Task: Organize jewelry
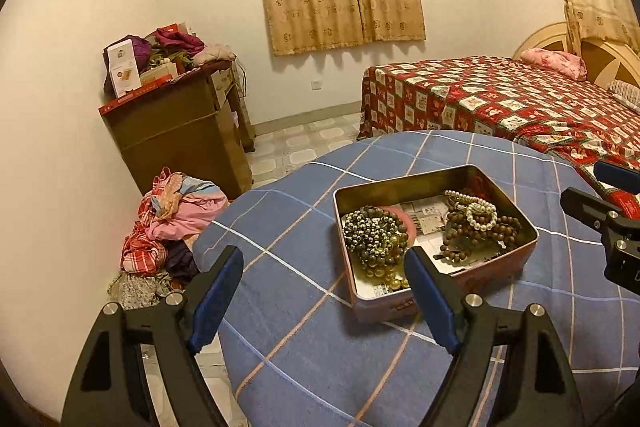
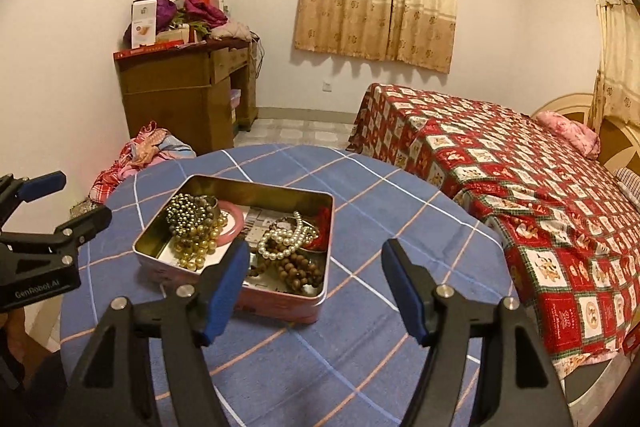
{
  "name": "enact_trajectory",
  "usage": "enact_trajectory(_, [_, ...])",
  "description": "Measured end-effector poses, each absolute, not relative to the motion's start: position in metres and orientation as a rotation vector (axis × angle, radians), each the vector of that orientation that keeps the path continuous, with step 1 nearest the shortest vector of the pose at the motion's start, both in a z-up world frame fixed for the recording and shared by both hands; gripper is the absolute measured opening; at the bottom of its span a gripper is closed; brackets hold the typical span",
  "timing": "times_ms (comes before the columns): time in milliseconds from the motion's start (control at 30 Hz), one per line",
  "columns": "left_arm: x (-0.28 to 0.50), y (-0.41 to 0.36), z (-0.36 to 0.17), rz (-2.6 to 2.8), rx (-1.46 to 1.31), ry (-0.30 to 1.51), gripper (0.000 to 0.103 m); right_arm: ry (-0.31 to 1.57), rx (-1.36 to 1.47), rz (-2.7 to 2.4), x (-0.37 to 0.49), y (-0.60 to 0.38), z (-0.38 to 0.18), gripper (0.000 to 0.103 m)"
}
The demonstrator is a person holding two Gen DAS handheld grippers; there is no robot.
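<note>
Blue-padded left gripper (image 1: 324, 269) and right gripper (image 2: 316, 261), jaws wide, holding nothing, tin (image 1: 496, 263) of beads (image 1: 374, 235) and pearls (image 2: 280, 241) just ahead on worktop (image 2: 360, 355).

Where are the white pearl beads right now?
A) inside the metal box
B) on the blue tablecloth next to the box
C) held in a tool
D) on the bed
A: the white pearl beads lie inside the metal box, on top of the brown wooden beads, and both tools are open and hold nothing.
</note>
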State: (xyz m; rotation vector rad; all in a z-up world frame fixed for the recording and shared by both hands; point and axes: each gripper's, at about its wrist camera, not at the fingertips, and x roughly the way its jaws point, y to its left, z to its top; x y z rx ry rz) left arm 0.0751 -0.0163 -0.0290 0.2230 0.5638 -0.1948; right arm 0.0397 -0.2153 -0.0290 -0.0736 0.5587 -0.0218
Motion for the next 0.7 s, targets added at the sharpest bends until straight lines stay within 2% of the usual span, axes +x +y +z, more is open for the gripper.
enact_trajectory(700, [0.0749,-0.0122,-0.0280,-0.183,0.212,0.565,0.083,0.566,-0.068,-0.017,0.0379,-0.2161,-0.0320,0.071])
